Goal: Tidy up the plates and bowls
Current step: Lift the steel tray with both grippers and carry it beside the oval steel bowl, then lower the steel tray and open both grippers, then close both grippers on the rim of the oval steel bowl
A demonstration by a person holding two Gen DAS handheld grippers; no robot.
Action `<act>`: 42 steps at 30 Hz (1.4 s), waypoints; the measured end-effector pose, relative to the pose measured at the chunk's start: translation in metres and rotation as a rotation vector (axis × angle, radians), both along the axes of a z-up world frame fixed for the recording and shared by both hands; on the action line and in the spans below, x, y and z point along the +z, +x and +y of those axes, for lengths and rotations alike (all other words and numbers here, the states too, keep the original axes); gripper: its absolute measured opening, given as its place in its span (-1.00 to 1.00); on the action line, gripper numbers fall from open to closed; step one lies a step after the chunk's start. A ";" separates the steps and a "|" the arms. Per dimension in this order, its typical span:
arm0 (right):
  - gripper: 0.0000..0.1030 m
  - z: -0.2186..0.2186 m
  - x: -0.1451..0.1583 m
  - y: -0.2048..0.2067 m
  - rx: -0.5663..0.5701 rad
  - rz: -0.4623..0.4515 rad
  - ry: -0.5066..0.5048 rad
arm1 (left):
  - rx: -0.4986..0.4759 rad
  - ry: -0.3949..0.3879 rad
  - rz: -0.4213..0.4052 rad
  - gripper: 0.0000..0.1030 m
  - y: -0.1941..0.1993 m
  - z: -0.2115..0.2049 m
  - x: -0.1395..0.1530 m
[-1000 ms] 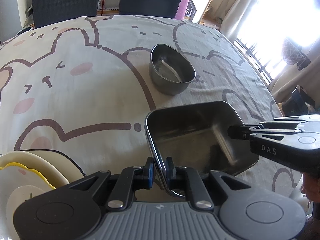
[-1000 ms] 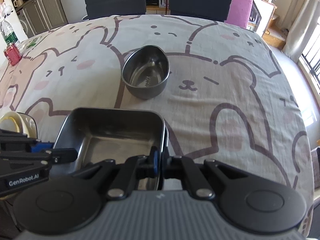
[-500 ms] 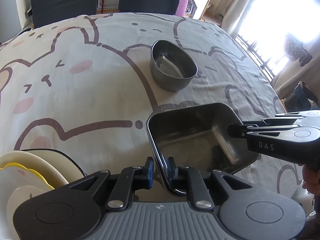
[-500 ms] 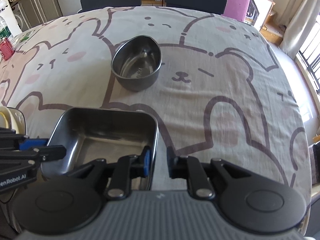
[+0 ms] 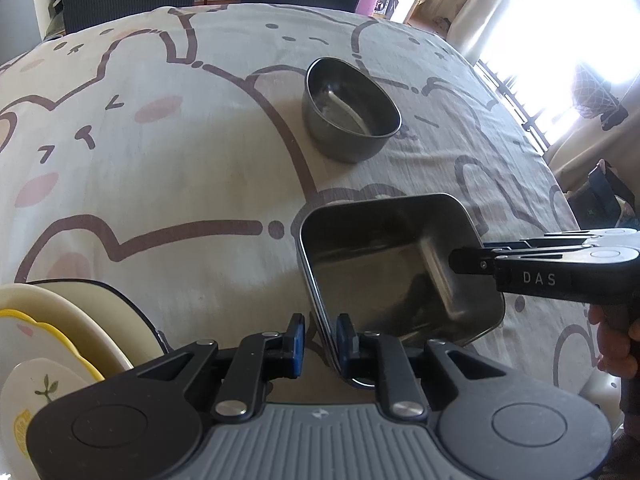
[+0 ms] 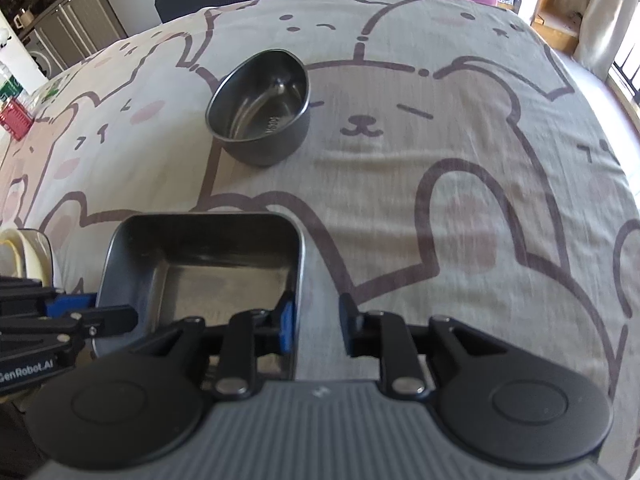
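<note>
Right tongs (image 6: 318, 326) opening, spread astride the rectangular steel tray (image 6: 208, 264) rim; left tongs (image 5: 320, 336) slightly spread over its opposite rim

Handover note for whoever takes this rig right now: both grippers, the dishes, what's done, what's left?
Left gripper: open, metal tray wall between its pads, which no longer squeeze it.
Right gripper: jaws opening, tray's opposite wall between them, released.
Tray sits on the bear tablecloth; oval metal bowl stands beyond it; ceramic plates stacked at left.
Done: tray set down. Left: withdraw both grippers, sort the bowl.
</note>
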State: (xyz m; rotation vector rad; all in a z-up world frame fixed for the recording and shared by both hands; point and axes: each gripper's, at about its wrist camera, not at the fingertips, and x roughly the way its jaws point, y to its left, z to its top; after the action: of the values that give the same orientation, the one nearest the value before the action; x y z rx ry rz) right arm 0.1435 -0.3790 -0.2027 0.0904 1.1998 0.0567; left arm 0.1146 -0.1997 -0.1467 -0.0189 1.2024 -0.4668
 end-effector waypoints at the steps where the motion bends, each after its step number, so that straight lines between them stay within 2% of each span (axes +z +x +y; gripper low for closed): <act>1: -0.41 -0.001 0.000 0.000 -0.002 0.000 0.003 | 0.000 -0.001 0.000 -0.60 0.000 0.000 0.000; 11: -0.39 0.001 -0.001 -0.002 -0.002 -0.002 0.004 | -0.004 0.000 0.001 -0.61 -0.001 0.000 0.001; 14: -0.38 0.006 0.001 -0.004 0.021 -0.009 -0.023 | -0.003 -0.017 -0.008 -0.63 -0.001 0.002 0.008; 16: -0.35 0.008 0.004 -0.007 0.032 -0.020 -0.030 | -0.005 -0.043 -0.020 -0.43 -0.001 0.005 0.014; 18: -0.11 0.007 0.010 -0.011 0.028 -0.042 -0.009 | -0.013 -0.073 -0.035 0.03 -0.004 0.007 0.022; 22: 0.08 0.003 0.033 -0.021 0.025 -0.129 0.020 | -0.039 -0.111 -0.079 0.24 -0.009 0.007 0.041; 24: 0.25 0.000 0.046 -0.024 -0.003 -0.195 0.014 | -0.042 -0.132 -0.098 0.37 -0.005 0.007 0.051; 26: 0.38 -0.004 0.056 -0.022 -0.038 -0.243 0.020 | -0.047 -0.137 -0.125 0.38 0.004 0.005 0.060; 31: 0.40 -0.009 0.064 0.003 -0.171 -0.286 0.067 | -0.041 -0.123 -0.208 0.41 0.042 0.005 0.074; 34: 0.40 -0.011 0.057 0.020 -0.270 -0.259 0.072 | -0.044 -0.089 -0.236 0.44 0.074 0.002 0.072; 37: 0.39 -0.012 0.042 0.041 -0.338 -0.199 0.136 | -0.052 -0.056 -0.247 0.44 0.106 -0.006 0.063; 42: 0.38 -0.004 0.025 0.063 -0.390 -0.154 0.131 | -0.097 0.010 -0.246 0.45 0.156 -0.032 0.039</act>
State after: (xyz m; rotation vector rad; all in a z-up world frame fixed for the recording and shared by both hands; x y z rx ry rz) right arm 0.2067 -0.3828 -0.1773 0.4254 1.0065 -0.1969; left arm 0.2705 -0.2318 -0.1080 0.1029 0.9667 -0.5320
